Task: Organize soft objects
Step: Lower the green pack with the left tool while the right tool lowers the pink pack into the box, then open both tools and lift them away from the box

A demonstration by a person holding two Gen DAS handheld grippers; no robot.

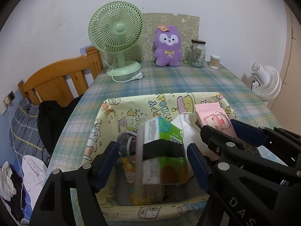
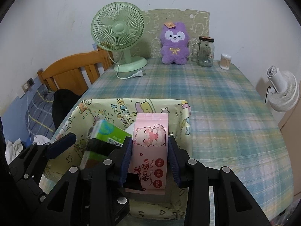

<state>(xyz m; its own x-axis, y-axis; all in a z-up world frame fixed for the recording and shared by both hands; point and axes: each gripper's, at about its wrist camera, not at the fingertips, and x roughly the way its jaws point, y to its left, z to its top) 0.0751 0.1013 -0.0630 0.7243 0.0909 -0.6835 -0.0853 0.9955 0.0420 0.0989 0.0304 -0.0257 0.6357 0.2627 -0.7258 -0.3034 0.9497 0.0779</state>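
Bin (image 1: pixel 112 103) lower centre, part-filled. Left hand-held gripper (image 1: pixel 150 162) wide around tissues (image 1: pixel 161 150); right hand-held gripper (image 2: pixel 149 158) holding wipes (image 2: pixel 150 141). Plush (image 1: pixel 167 47) remains on counter (image 1: pixel 188 82).

Green tissue pack (image 1: pixel 162 150) motion-blurred, print unreadable. Basket (image 1: pixel 112 105) floor hidden under contents. White fan (image 2: pixel 282 92) base hidden behind table edge.

The left hand-held gripper (image 1: pixel 152 162) points forward and slightly down, its blue-padded fingers (image 1: pixel 199 167) spread wide with clear gaps on both sides. Just beside it, the right hand-held gripper (image 2: pixel 149 160) sits level with it, its fingers (image 2: pixel 126 160) drawn in and pressing on what lies between them.
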